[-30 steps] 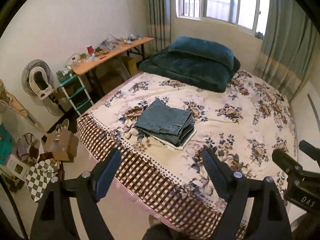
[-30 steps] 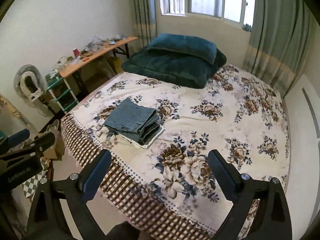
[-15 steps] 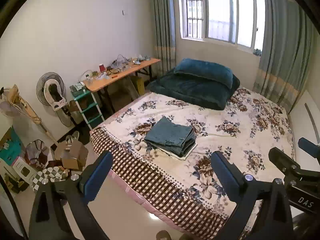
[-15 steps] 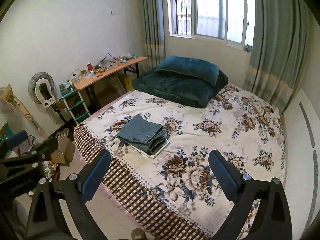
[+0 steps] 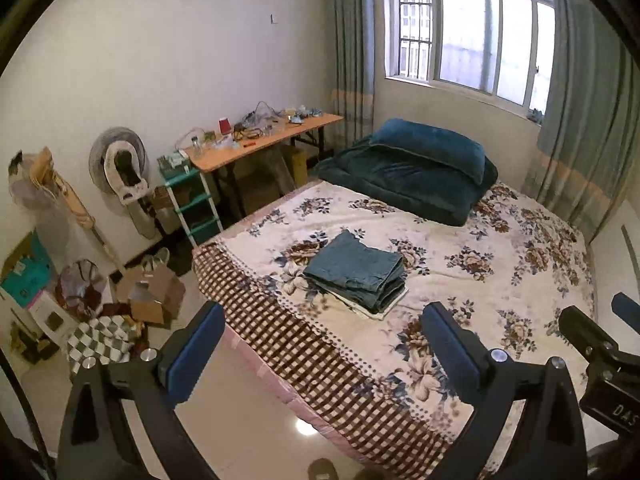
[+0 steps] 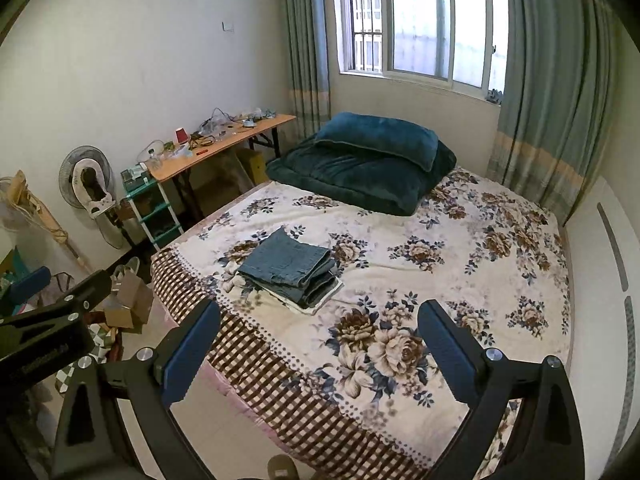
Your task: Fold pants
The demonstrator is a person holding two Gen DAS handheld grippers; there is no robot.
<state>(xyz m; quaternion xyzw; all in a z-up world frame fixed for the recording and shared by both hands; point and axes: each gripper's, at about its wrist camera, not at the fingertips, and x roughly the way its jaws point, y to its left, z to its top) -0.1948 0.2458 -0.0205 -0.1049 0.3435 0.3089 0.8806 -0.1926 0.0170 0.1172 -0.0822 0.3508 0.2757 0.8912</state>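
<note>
I hold two claws above the foot of the bed point(image 5: 460, 240), one in each hand. My left claw point(image 5: 320, 344) has its jaws spread wide, they have just been opening further, and there is nothing between them; I see only the checked edge of the bed cover and the floor behind. My right claw point(image 6: 318, 342) also stands wide apart and it grips nothing. Each claw has two blue pads point(image 5: 196, 350), so I count four pads in total. The pants point(image 5: 356, 270) are one pair, of blue denim, already folded into a flat stack of several layers. They lie on the flowered bed cover, near the foot end and toward the left side of the bed, well apart from both claws. Under the pants something white point(image 5: 394, 300) is showing at the edge; maybe it is a paper or a thin cloth, I cannot tell exactly. At the head of the bed I count one dark green pillow point(image 5: 432, 146) that rests on one folded dark green blanket point(image 5: 396, 184). Along the left wall stands one long wooden surface point(image 5: 264, 140) with many small things and one red cup point(image 5: 225, 125). Beside it are one green shelf point(image 5: 192, 200) and one fan point(image 5: 118, 158). Behind the bed is one window point(image 5: 472, 28) with two curtains point(image 5: 580, 120).
</note>
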